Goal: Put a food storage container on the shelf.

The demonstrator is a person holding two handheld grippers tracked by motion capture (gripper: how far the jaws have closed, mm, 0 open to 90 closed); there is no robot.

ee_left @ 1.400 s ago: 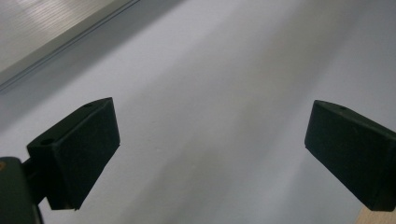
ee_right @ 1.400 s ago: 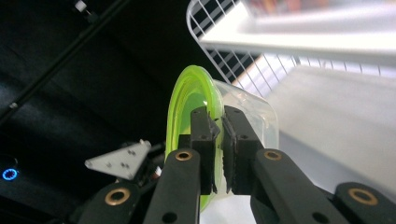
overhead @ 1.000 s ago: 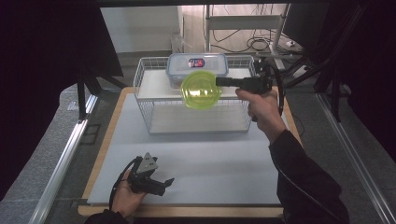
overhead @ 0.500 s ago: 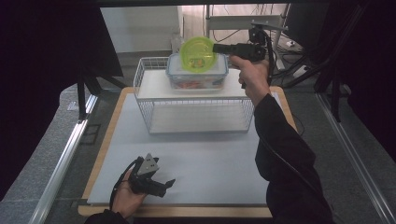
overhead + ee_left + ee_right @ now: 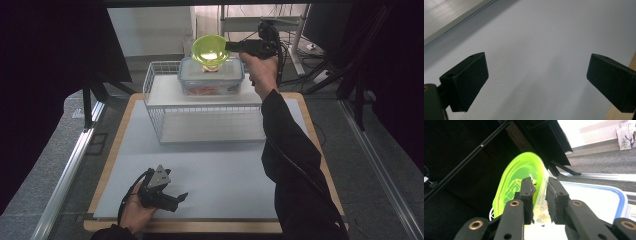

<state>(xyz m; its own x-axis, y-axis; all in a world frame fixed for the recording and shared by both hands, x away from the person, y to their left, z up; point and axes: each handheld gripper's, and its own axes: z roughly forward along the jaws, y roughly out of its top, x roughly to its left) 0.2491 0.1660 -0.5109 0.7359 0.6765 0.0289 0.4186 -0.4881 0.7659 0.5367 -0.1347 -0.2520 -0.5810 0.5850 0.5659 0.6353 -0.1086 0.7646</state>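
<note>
A translucent lime-green bowl [image 5: 210,50] hangs in the air above a clear lidded food container [image 5: 212,80], which sits on top of a white wire rack [image 5: 160,125]. My right gripper [image 5: 231,46] is shut on the bowl's right rim. In the right gripper view the jaws pinch the tilted bowl [image 5: 519,175] at its edge, with my right gripper [image 5: 540,192] over the container's blue-edged lid [image 5: 596,200]. My left gripper [image 5: 179,198] rests low near the table's front left, open. In the left gripper view my left gripper [image 5: 536,82] has nothing between its wide-apart jaws.
The white mat [image 5: 215,170] on the wood-edged table stretches between the rack and the front edge. Dark frame posts stand at the left and right. Cables and a metal shelf lie behind the rack.
My right gripper has carried the green bowl up and away, from in front of the container to above it. The left gripper has stayed put.
</note>
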